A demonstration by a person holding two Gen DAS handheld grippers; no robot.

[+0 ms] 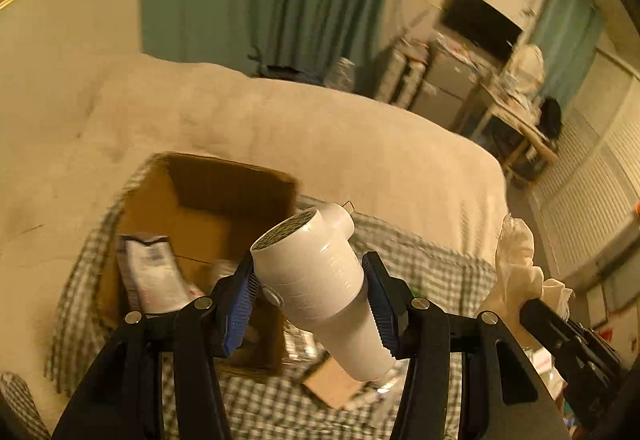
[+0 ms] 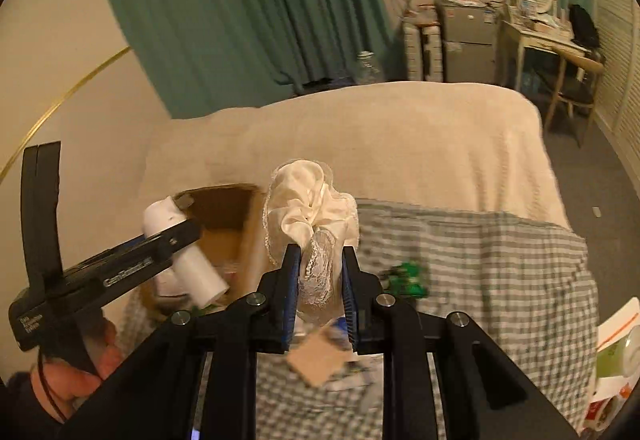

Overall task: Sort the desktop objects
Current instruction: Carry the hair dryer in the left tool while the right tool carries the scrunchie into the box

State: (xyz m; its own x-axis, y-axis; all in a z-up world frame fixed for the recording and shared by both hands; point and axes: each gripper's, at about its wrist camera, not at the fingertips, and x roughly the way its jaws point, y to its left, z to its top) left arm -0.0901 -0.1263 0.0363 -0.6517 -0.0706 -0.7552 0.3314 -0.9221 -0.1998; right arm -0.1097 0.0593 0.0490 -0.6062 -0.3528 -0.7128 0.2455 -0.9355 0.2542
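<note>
My left gripper (image 1: 308, 272) is shut on a white hair dryer (image 1: 320, 280), which it holds tilted in the air above an open cardboard box (image 1: 208, 208). The same hair dryer (image 2: 180, 248) and left gripper (image 2: 176, 236) show at the left of the right wrist view, with a hand (image 2: 80, 376) below them. My right gripper (image 2: 320, 264) is shut on a cream lace-trimmed cloth (image 2: 312, 208), bunched above its fingers. That cloth (image 1: 516, 264) also hangs at the right edge of the left wrist view. Both grippers are high over a green checked cloth (image 2: 480, 264).
The box holds a white packet (image 1: 152, 272). A small cardboard piece (image 2: 316, 360), papers and a green toy (image 2: 408, 276) lie on the checked cloth. A beige bed cover (image 2: 380, 144) spreads behind. Packages (image 2: 616, 360) sit at the right edge. A desk (image 2: 552, 40) and a cabinet stand far back.
</note>
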